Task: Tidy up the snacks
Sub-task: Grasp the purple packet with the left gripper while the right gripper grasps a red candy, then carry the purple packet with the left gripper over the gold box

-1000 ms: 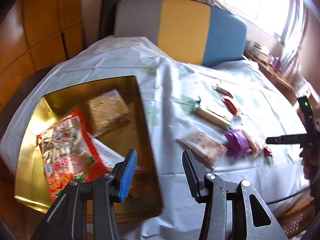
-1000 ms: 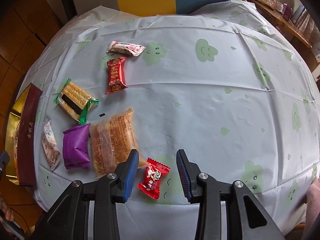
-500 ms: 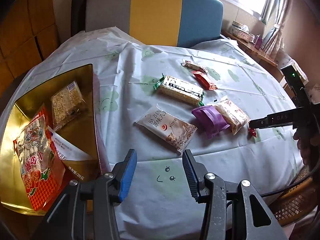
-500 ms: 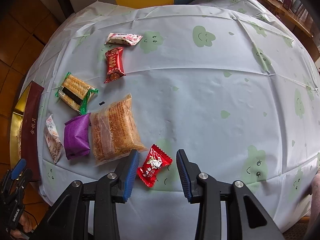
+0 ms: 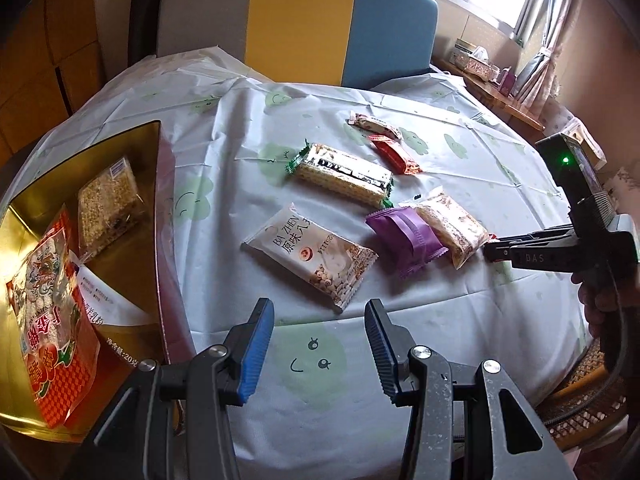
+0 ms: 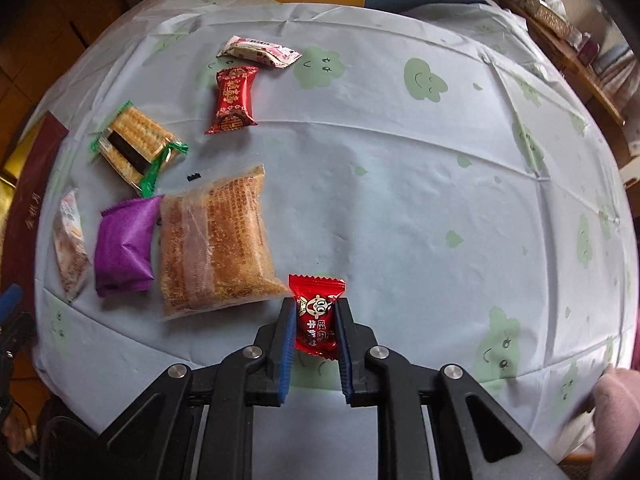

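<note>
My right gripper is closing on the small red candy, both pads against its wrapper, at the near edge of the tablecloth; the candy's lower end is hidden between the fingers. My left gripper hangs partly open, holding nothing, just short of the white packet. Beside it the gold box holds a red bag, cut off by the frame edge. Purple packet and golden cake pack lie touching.

R gripper fingers closing on small red candy, just beside big orange cracker pkt.
</note>
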Motion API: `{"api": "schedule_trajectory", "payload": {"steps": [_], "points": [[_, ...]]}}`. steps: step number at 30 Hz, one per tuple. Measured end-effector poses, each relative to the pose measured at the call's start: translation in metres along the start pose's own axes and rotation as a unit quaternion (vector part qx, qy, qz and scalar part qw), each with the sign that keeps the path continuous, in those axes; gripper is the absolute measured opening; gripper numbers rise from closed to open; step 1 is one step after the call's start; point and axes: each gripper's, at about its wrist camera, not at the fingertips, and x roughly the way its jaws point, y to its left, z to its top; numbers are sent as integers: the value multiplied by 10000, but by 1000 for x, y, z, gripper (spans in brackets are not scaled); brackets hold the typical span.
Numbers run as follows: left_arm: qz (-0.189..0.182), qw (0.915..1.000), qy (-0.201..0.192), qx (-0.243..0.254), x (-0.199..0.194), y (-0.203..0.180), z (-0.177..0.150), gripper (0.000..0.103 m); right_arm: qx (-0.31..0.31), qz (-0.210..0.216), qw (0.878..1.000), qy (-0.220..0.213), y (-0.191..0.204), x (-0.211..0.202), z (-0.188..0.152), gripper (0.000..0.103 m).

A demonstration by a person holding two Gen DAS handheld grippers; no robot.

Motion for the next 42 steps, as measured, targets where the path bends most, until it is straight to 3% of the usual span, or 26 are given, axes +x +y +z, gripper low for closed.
{"api": "schedule_trajectory", "payload": {"steps": [8,17,23,26,28,29,30,33,42], "points": [[-138,9996,230,3,17,-15,19,48,-60,-9,9999,96,6,4,-1,19],[-583,9971,459,-194,44,-41,52,47,-109,-60,9999,116,6,4,1,19],[-535,9955,756,-185,75,-56,67,48,-188,-137,9997,108,9,5,1,19],[-441,9953,854,-131,89,-62,68,57,-188,-130,9997,120,8,5,1,19],[-387,9949,927,-106,97,-64,68,57,-193,-118,9997,124,7,5,1,19],[-339,9953,902,-36,100,-66,68,56,-203,-121,9996,125,7,5,1,19],[-291,9964,795,52,99,-68,67,44,-212,-124,9996,126,8,5,1,19],[-363,9973,613,176,98,-67,64,40,-232,-123,9996,127,8,5,1,19],[-127,9997,-16,207,60,-57,58,39,-301,-161,9994,101,9,5,2,19]]}}
